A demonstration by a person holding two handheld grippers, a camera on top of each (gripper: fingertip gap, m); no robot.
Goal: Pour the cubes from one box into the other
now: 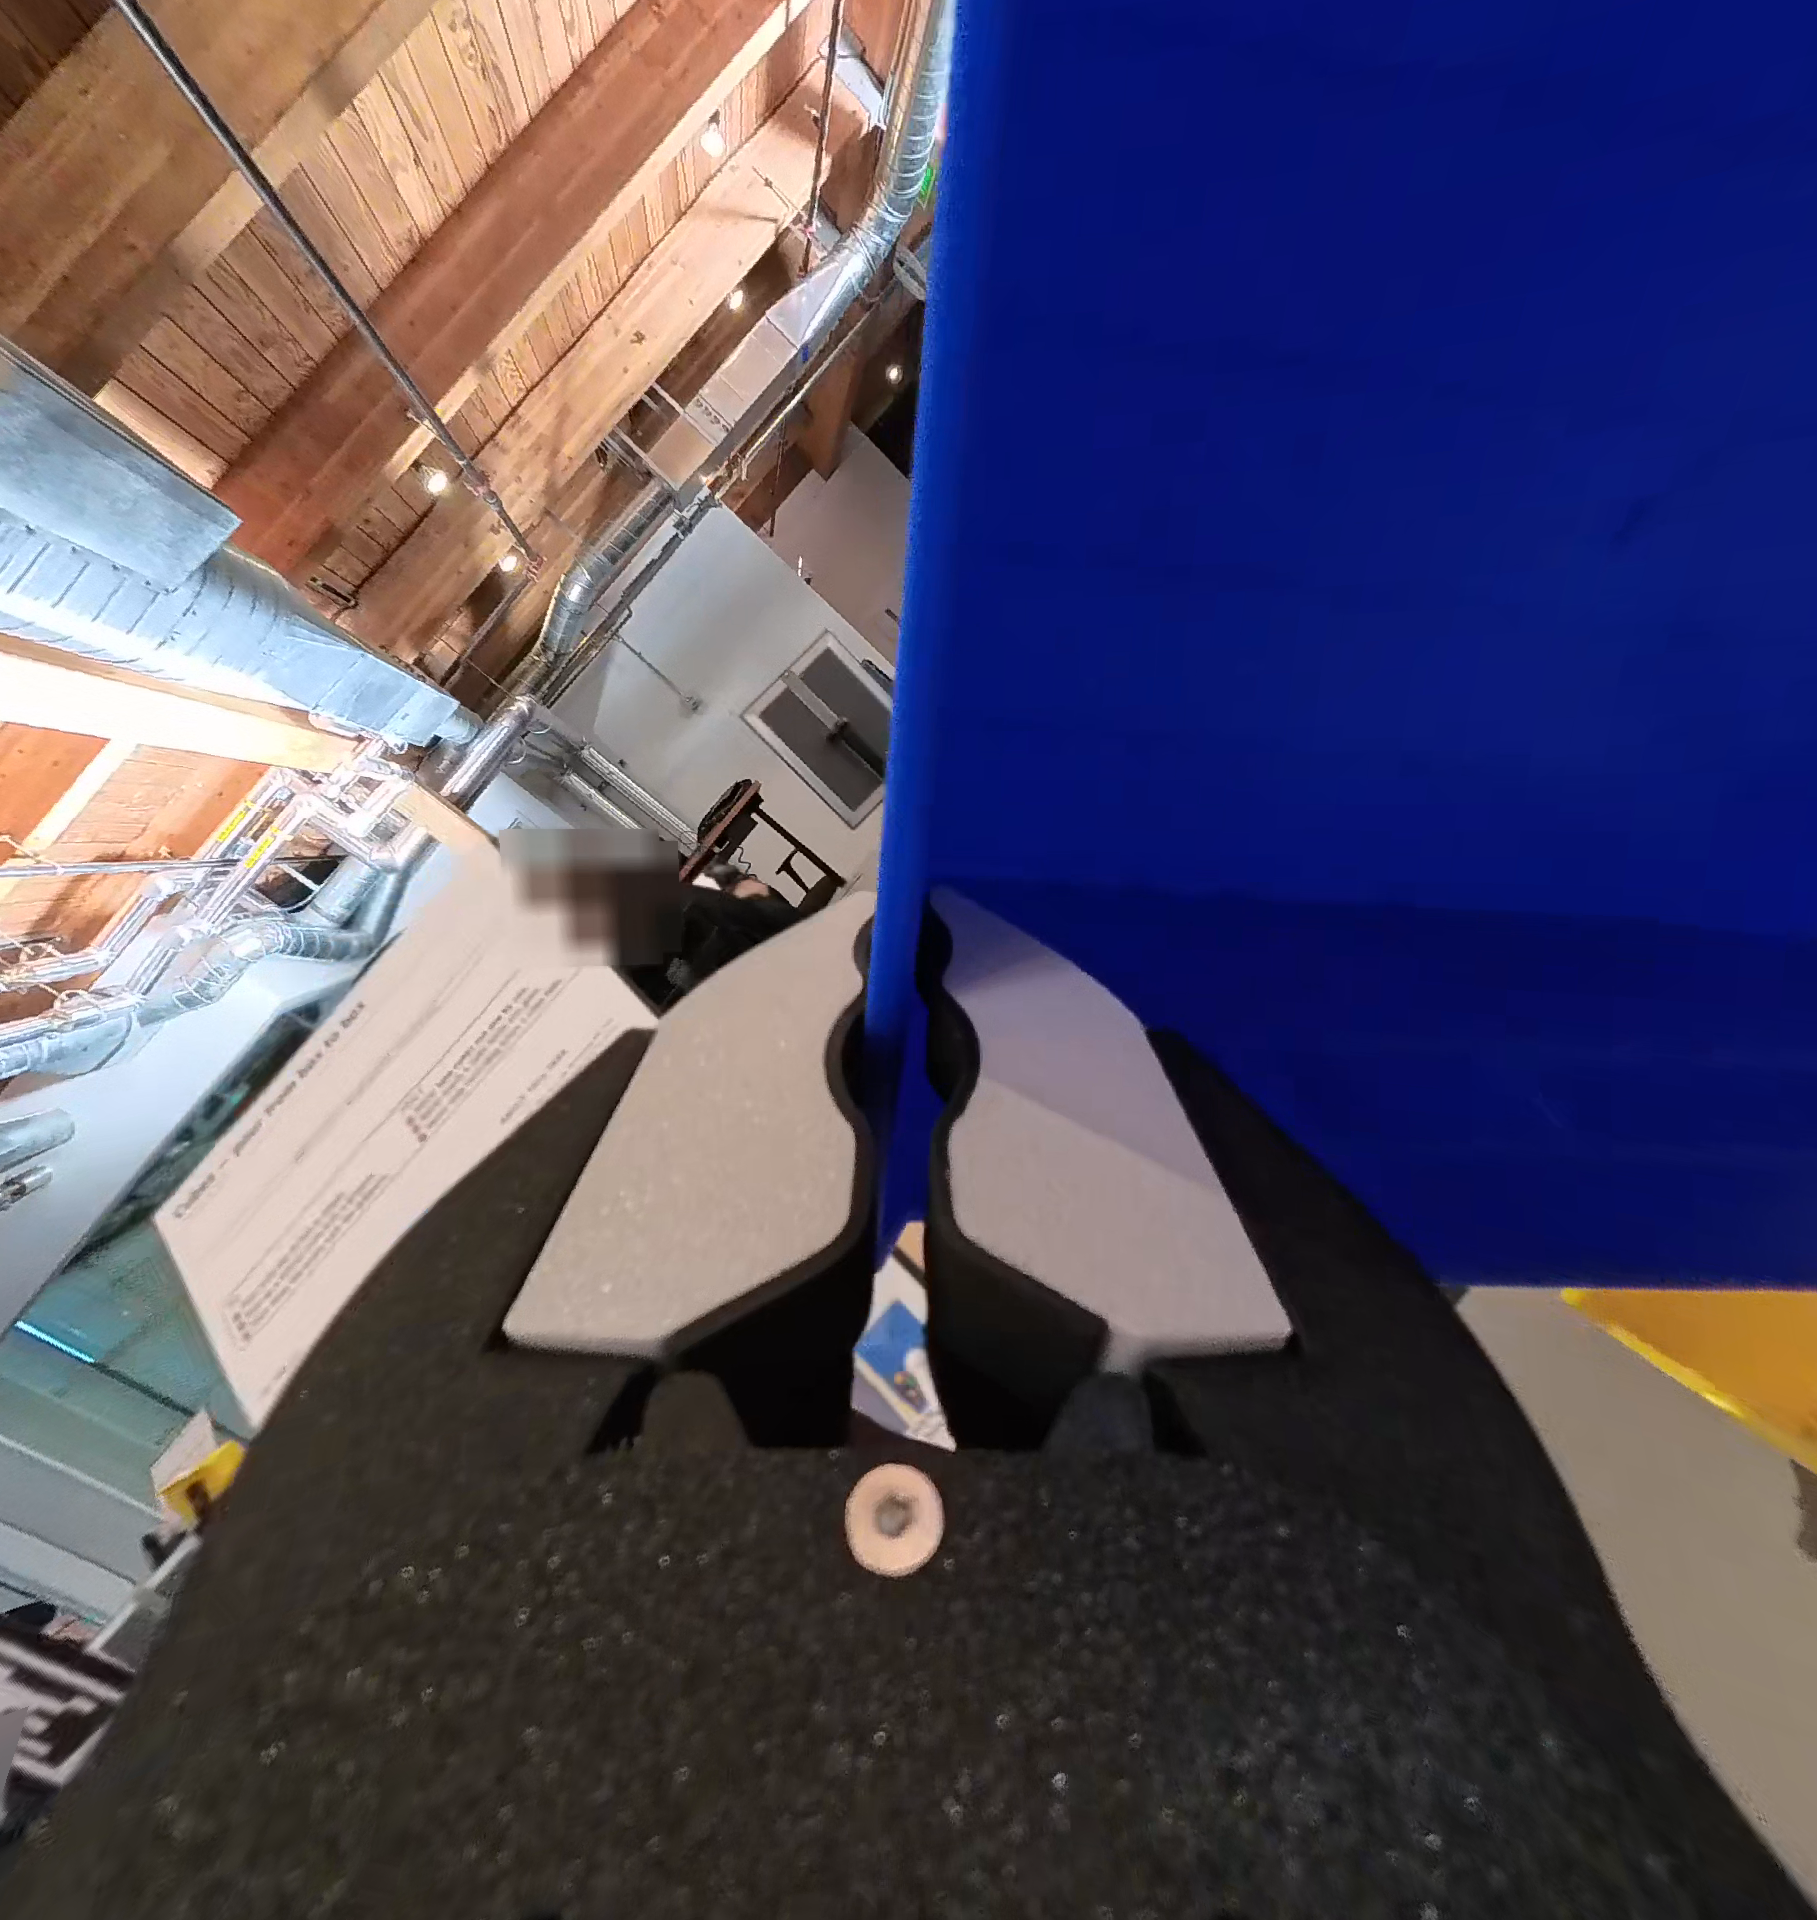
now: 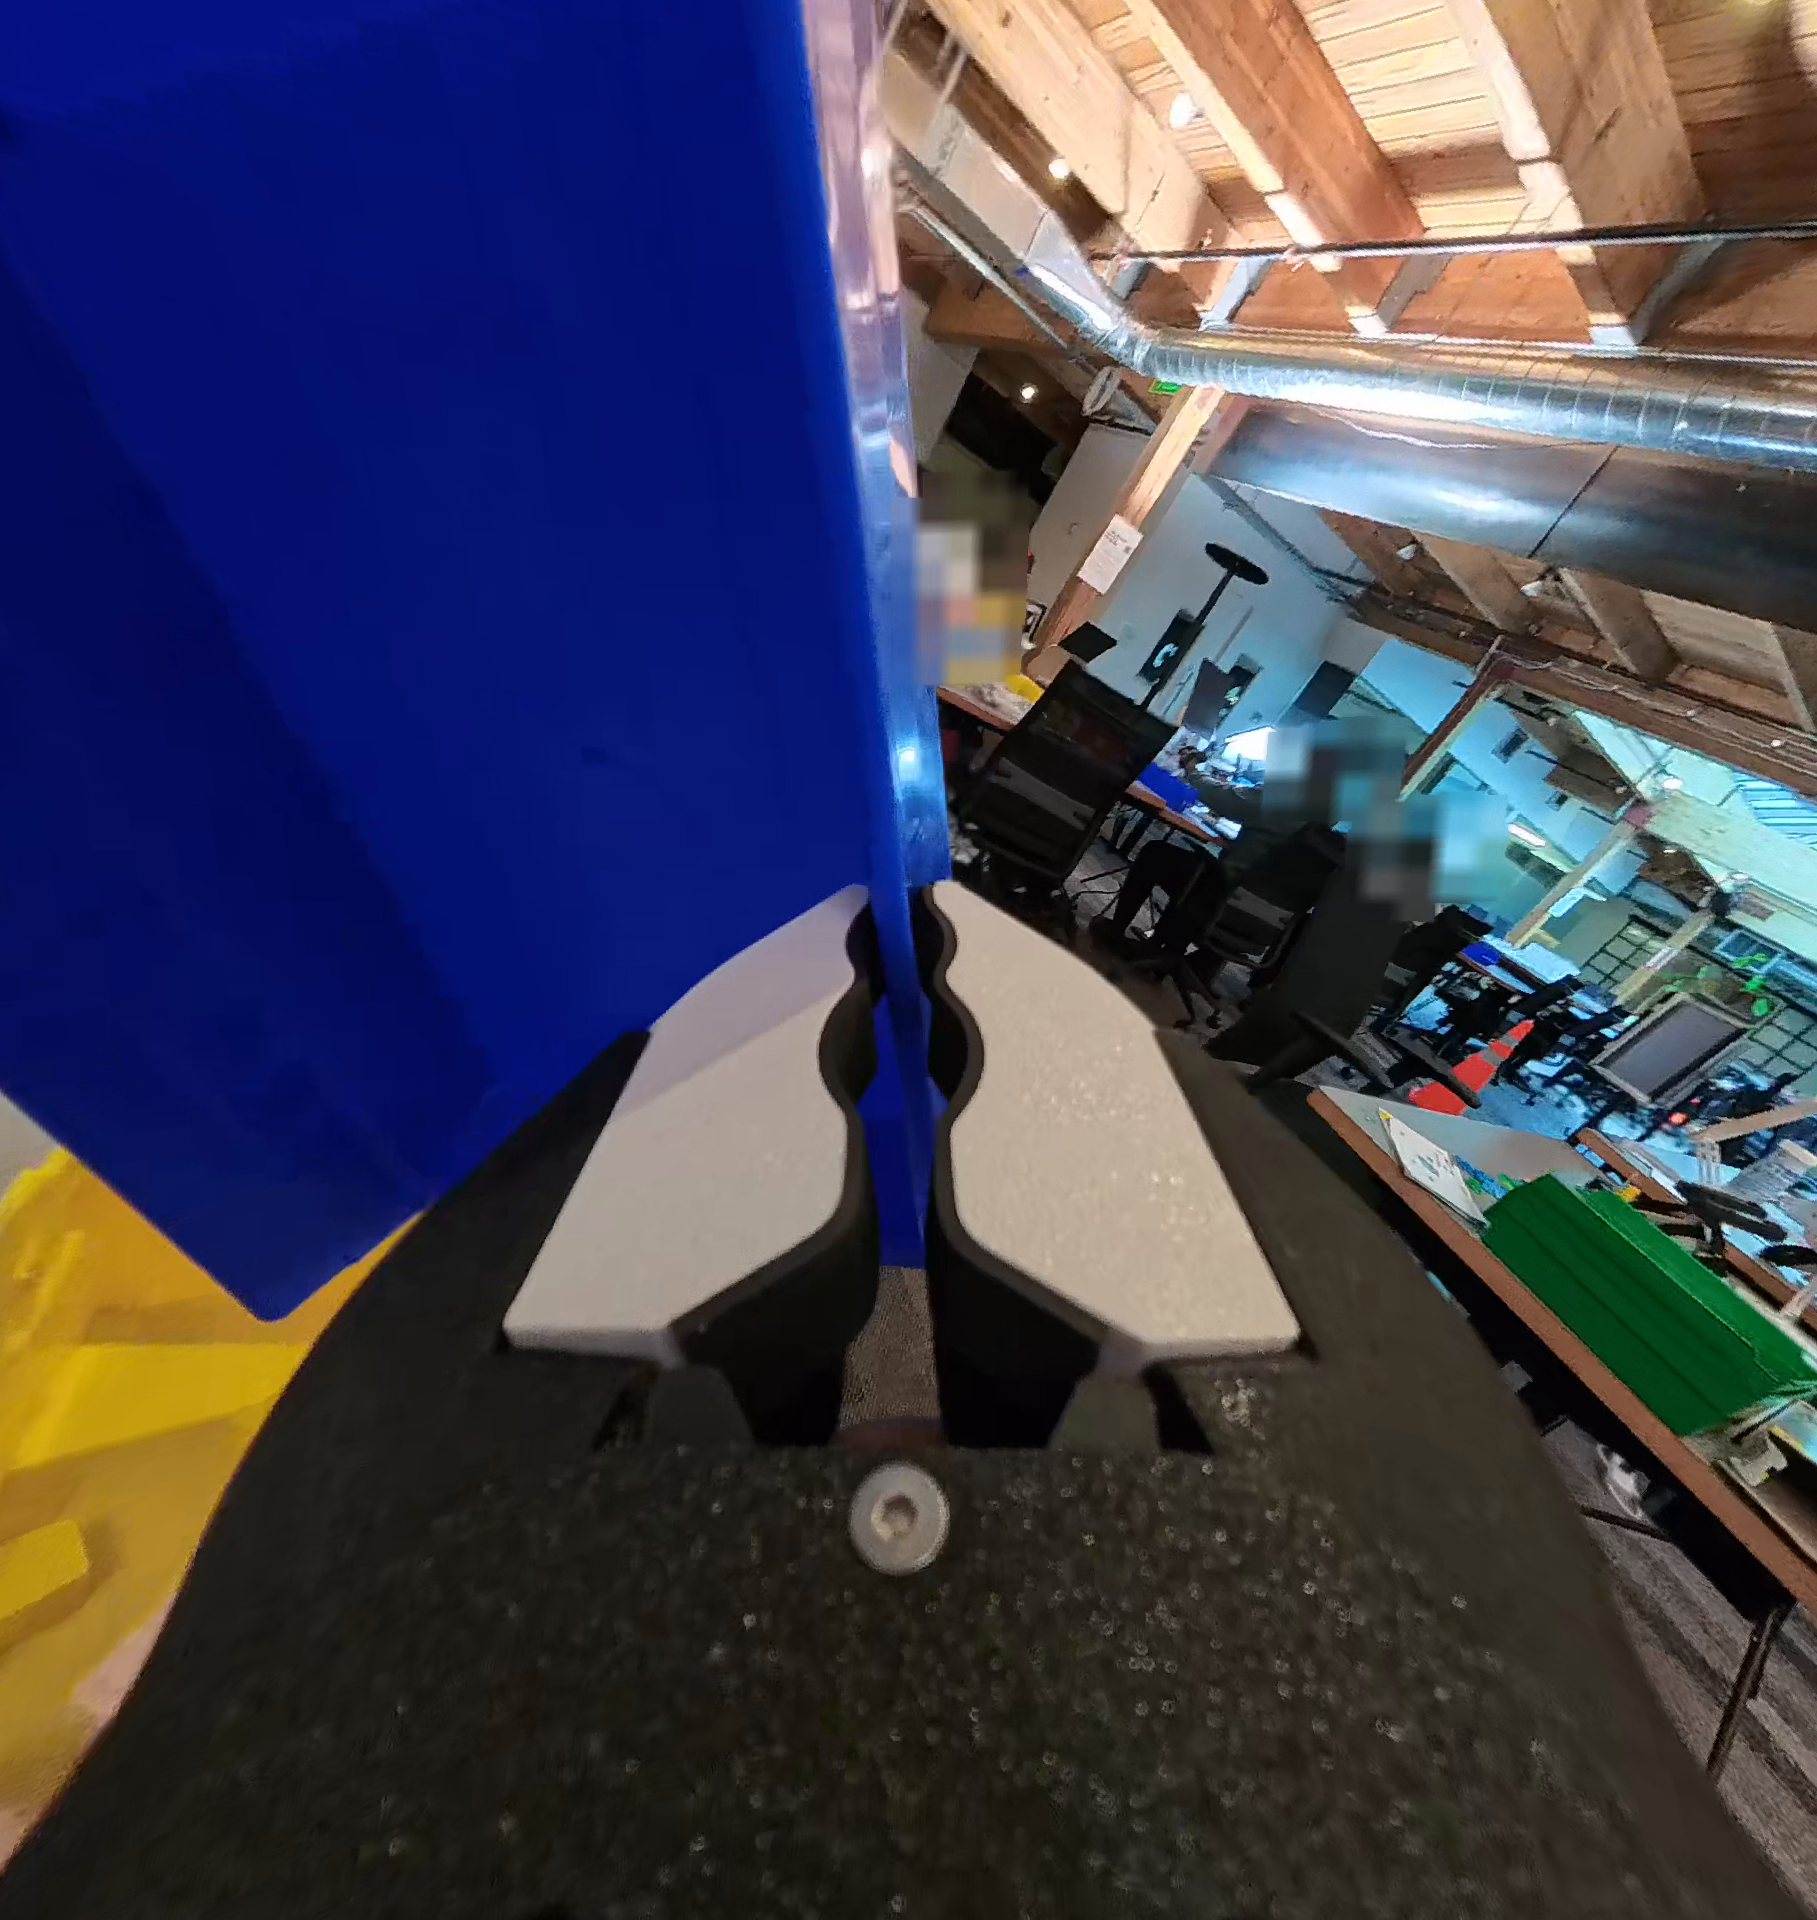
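Both the left tongs [image 1: 899, 1049] and right tongs [image 2: 899, 1049] pinch opposite walls of the tall blue plastic box [image 1: 1403, 623], tipped high over the yellow plastic box [image 2: 104, 1403]; rotate evenly, keeping its mouth above yellow

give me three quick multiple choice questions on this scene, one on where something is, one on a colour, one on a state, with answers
1. Where does the yellow box sit relative to the blue box in the right wrist view?
A. below it
B. above it
C. not in view

2. What colour is the box that both claws grip?
A. green
B. blue
C. red

3. What state is the left claw in?
A. wide open, empty
B. shut on empty air
C. shut on a wall of the blue box

Answers:
1. A: yellow shows under the blue box's lower edge.
2. B: the wall between the fingers of the left claw and of the right claw is blue.
3. C: its grey fingers press a thin blue wall from both sides.
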